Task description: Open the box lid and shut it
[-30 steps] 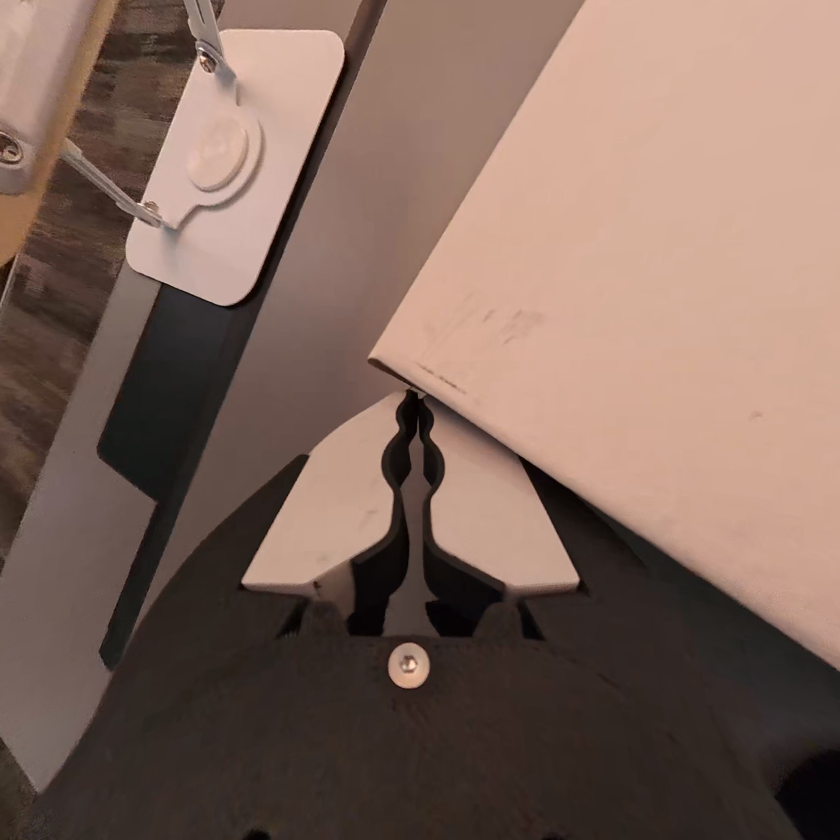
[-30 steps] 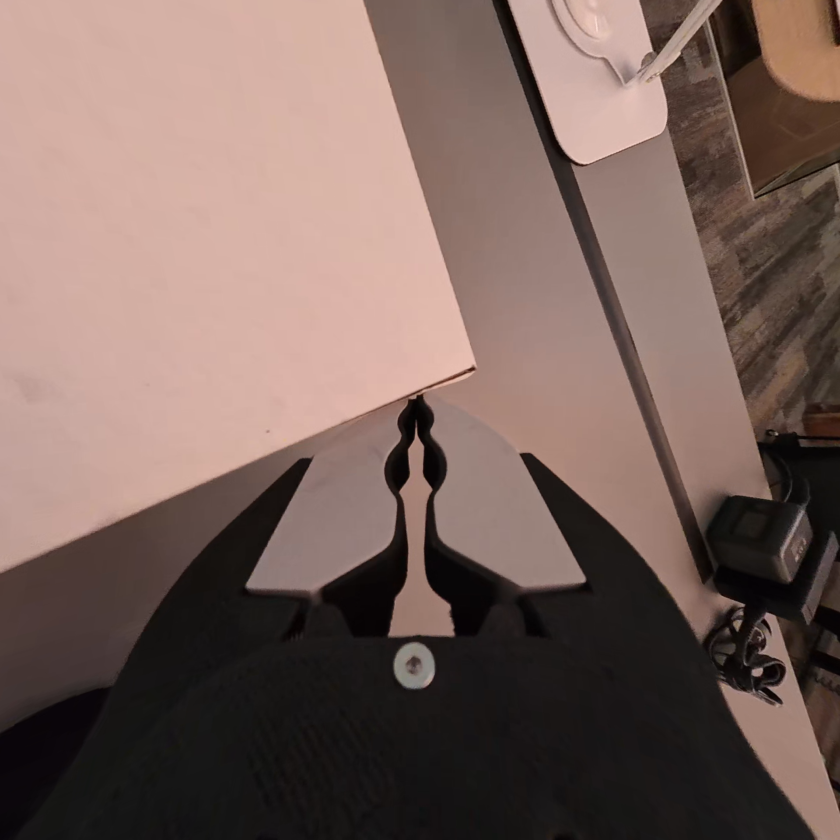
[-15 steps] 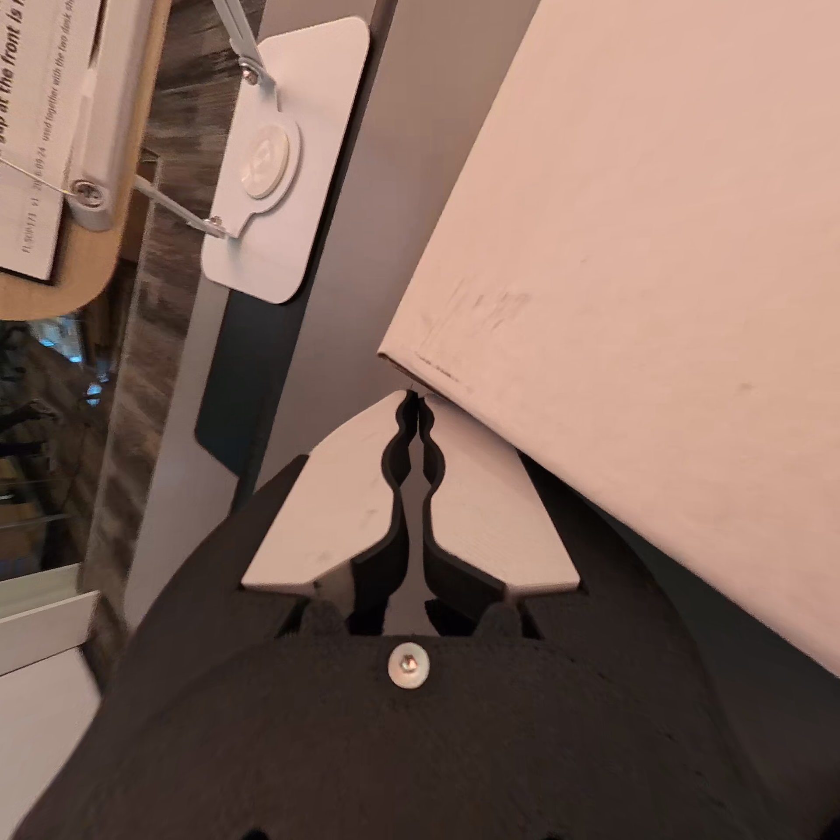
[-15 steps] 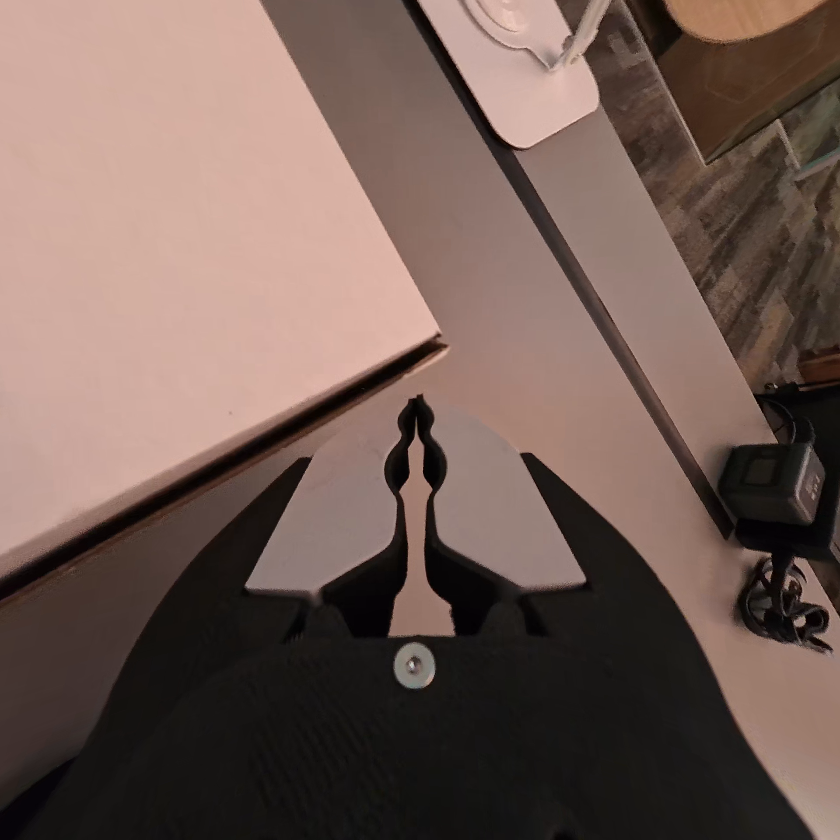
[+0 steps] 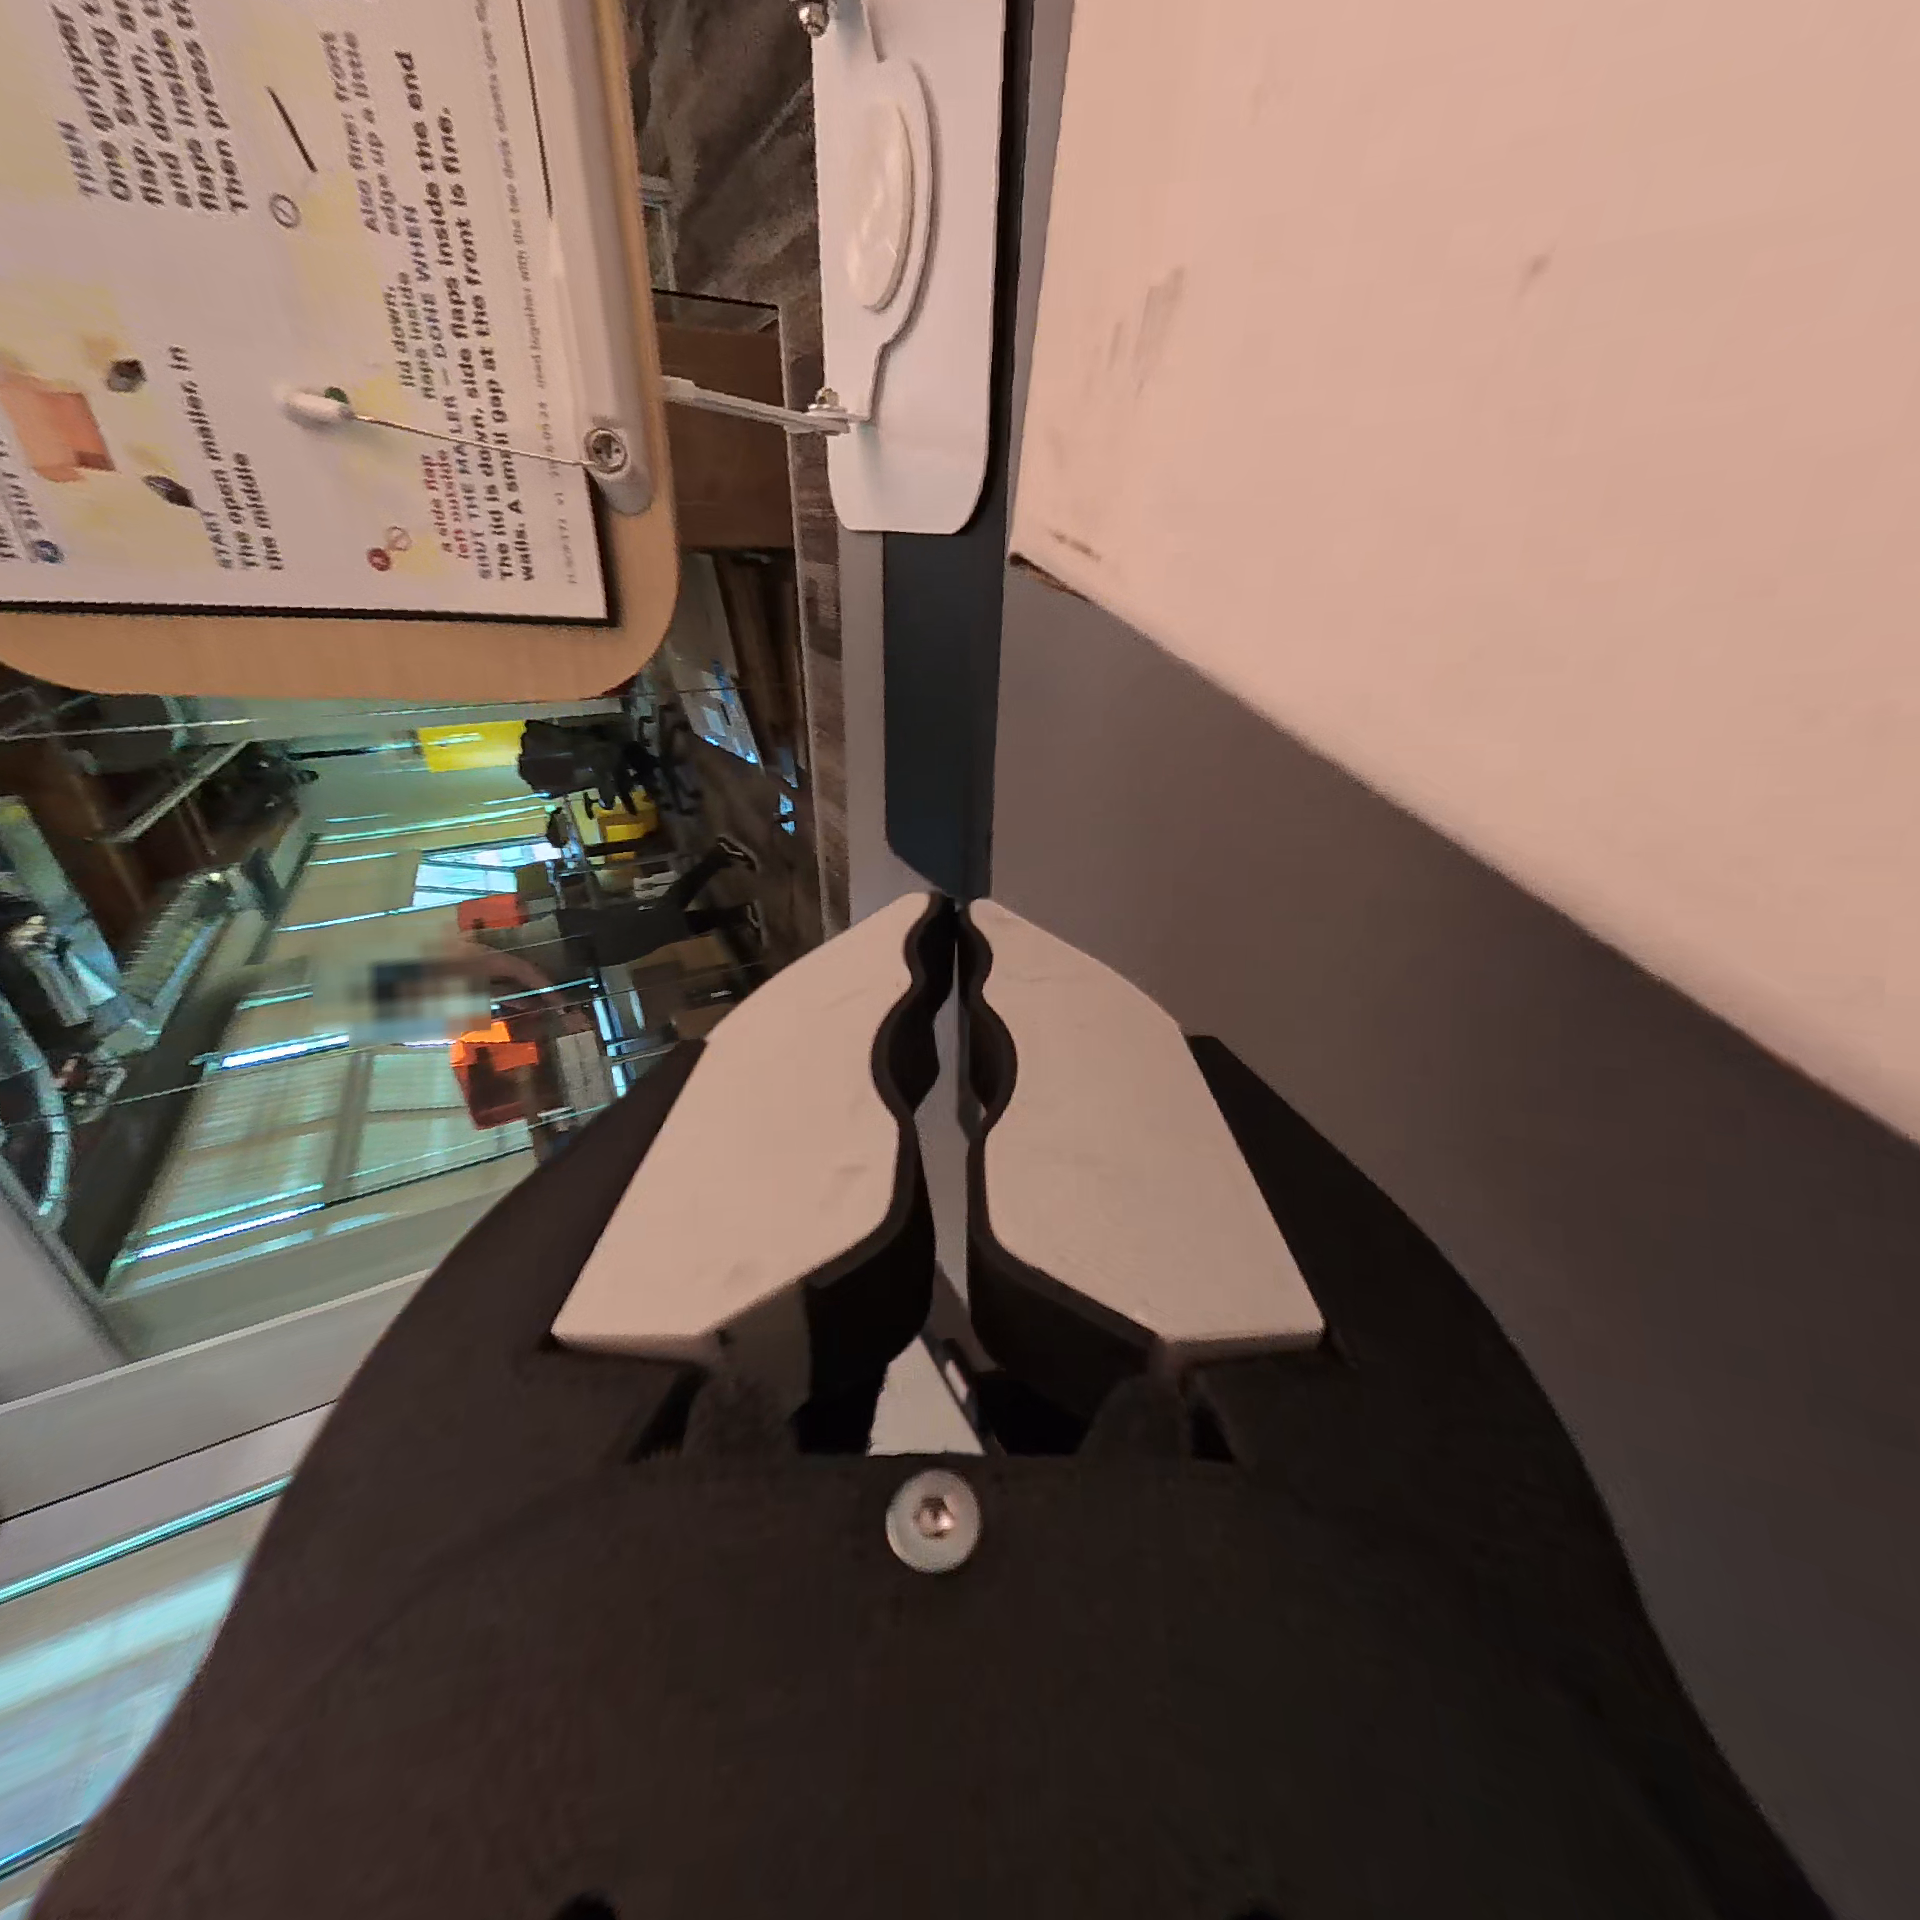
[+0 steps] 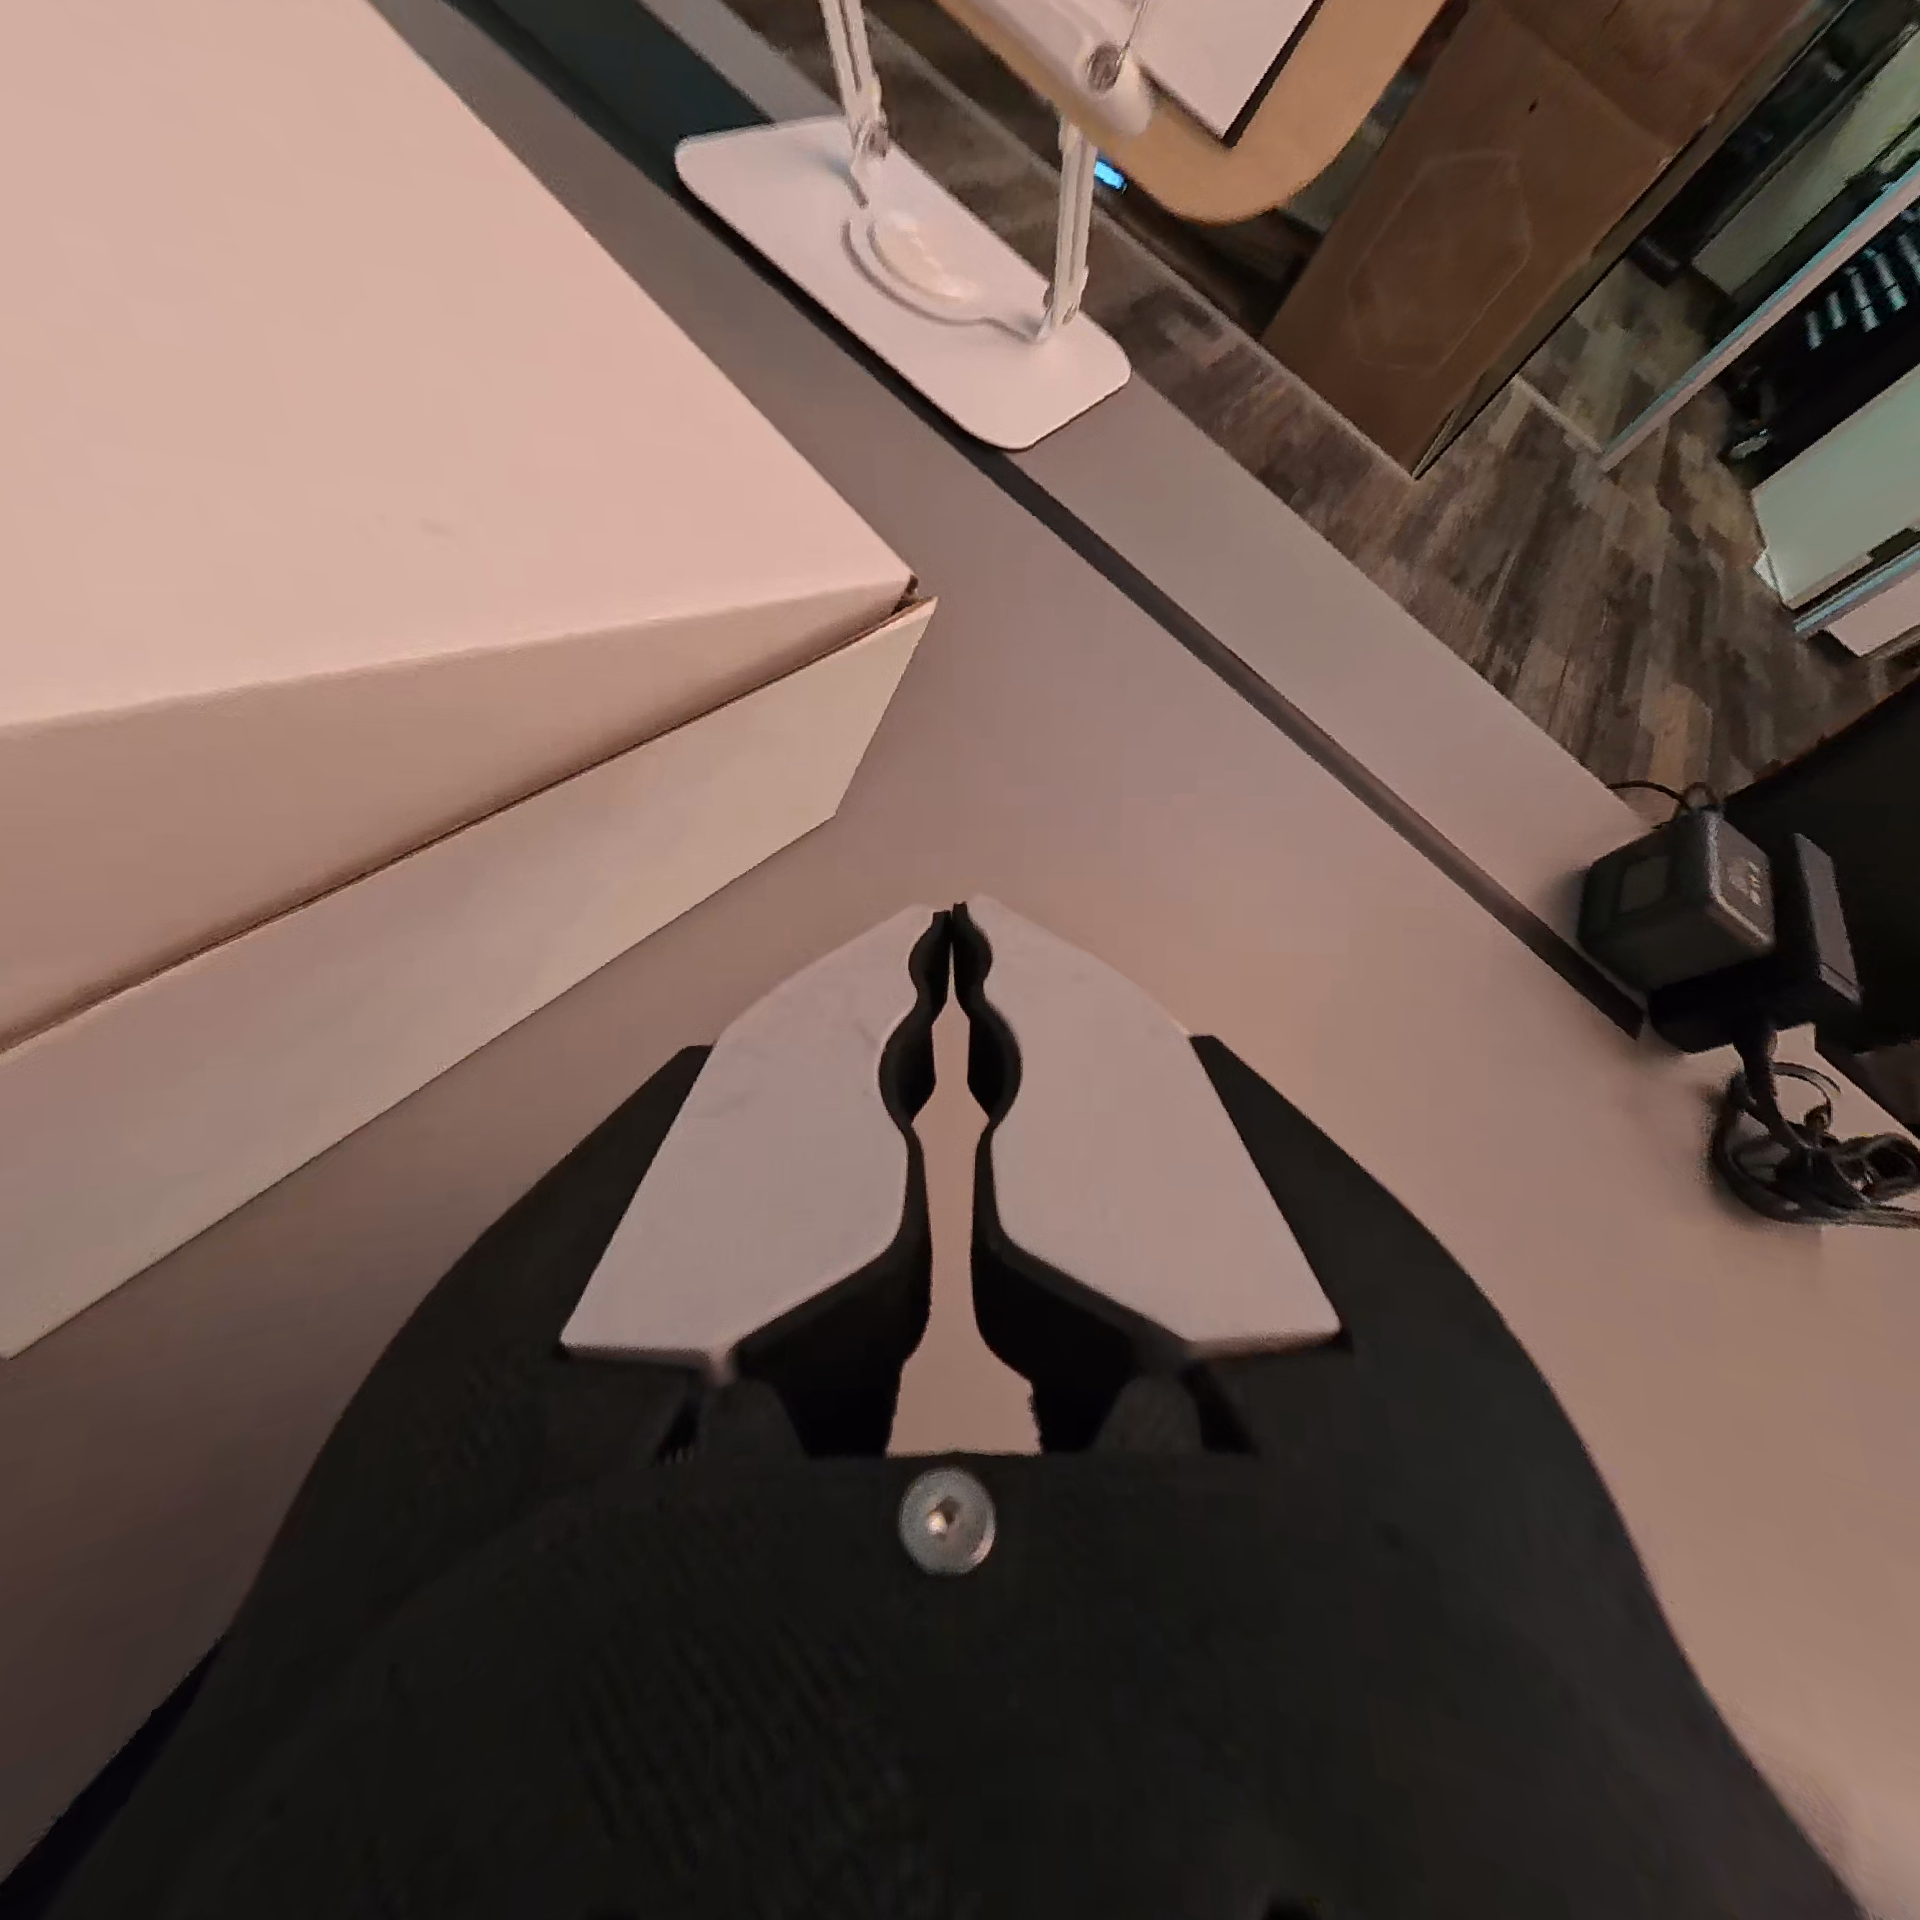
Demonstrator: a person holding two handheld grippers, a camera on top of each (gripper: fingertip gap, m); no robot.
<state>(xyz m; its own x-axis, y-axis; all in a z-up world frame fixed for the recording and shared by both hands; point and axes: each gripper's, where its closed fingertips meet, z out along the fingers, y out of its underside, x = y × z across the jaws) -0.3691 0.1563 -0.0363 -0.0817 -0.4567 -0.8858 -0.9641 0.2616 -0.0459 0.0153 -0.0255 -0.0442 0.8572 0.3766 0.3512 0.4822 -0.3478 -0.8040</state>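
A large pale cardboard box [image 6: 343,499] rests on the grey table, its lid [image 6: 312,343] lying down flat on top with a thin seam along the front wall [image 6: 436,914]. The same box fills the upper right of the left wrist view [image 5: 1507,436]. My right gripper [image 6: 953,914] is shut and empty, off the box's front right corner and apart from it. My left gripper [image 5: 956,906] is shut and empty, below the box's left corner, not touching it.
A white stand base [image 6: 914,312] with thin legs holds a wooden-framed instruction board [image 5: 312,312] at the table's far edge. A small black camera with a cable [image 6: 1683,914] sits at the table's right edge. Grey table [image 6: 1143,727] lies between box and edge.
Both shut grippers have pulled back from the lid's front corners, where their tips were touching. The lid now lies flat on the box. Both views have tilted up toward the room.
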